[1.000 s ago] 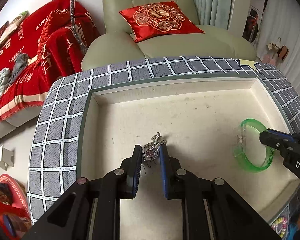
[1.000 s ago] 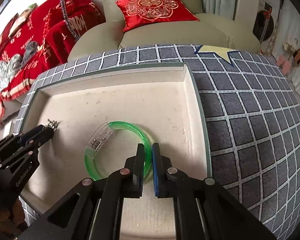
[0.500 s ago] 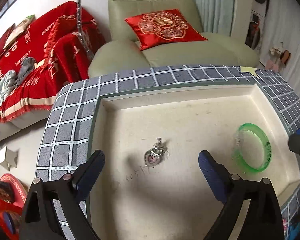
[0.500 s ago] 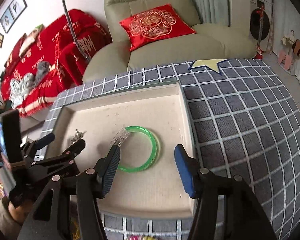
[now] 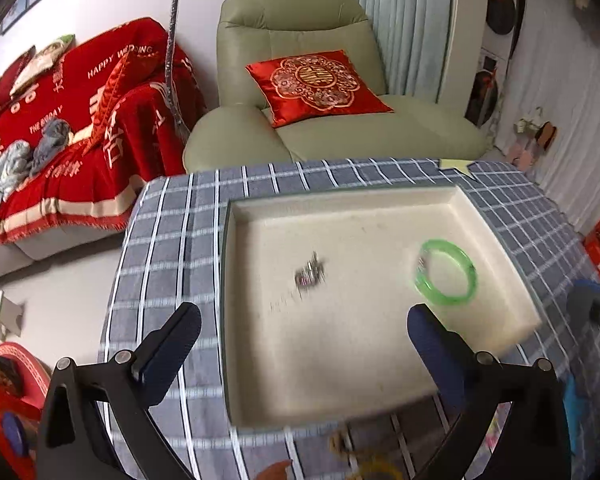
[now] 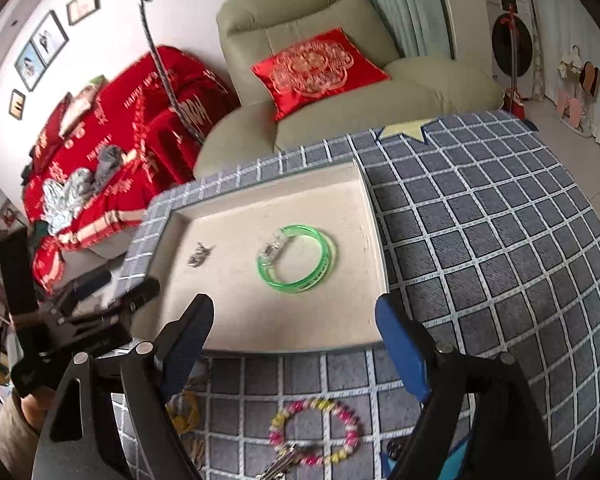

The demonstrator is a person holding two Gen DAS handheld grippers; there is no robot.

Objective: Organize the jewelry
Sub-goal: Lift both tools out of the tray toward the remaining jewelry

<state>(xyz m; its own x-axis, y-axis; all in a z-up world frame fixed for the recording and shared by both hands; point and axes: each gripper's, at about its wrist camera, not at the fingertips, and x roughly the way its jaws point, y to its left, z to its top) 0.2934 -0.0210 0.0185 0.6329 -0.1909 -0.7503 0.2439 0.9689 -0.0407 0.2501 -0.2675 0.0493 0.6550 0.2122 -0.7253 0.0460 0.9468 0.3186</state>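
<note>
Both grippers have let go and drawn back from the tray since a second ago, when one pinched the pendant and the other the bangle; left gripper now hangs over the tray's near left corner with its jaws spread wide and nothing between them; its jaws have just been opening; the cream tray sits on a bench covered with a grey checked cloth; inside the tray, toward its left half, lies the small silver pendant, blurred in the left view, clearer in the right one; well apart from it, toward the right half, the green bangle lies flat on the tray floor, its clear clasp turned toward the pendant; right gripper hangs at the tray's near edge, its jaws also spread and empty, having just been opening; on the cloth in front of the tray, between the right gripper's arms, rests a pink and yellow bead bracelet; a yellowish piece lies to its left, too blurred to name; behind the bench stand a red-covered sofa and a green armchair with a red cushion.
</note>
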